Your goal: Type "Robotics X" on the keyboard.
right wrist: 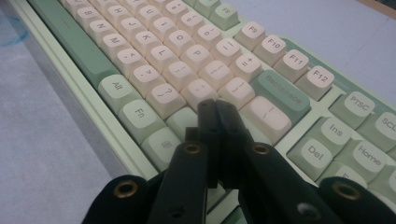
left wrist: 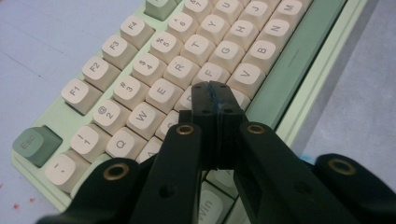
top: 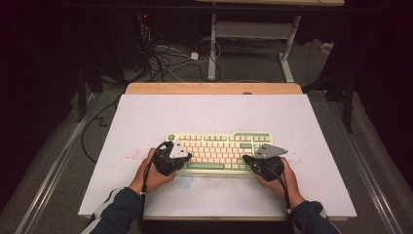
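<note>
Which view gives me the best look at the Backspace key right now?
The right gripper view: the green Backspace key sits close up just beyond the shut right tongs, its lettering readable. The high view shows the whole keyboard, but its keys are too small to read. The left gripper view shows the keyboard's Esc end, over the shut left tongs.

One keyboard point(top: 220, 151), two grippers: left point(top: 181, 157), right point(top: 253, 160); one table point(top: 146, 117).

The left gripper point(left wrist: 215, 91) hides the keys beneath its closed jaws; the keyboard point(left wrist: 299, 88) runs past the frame's edges.
</note>
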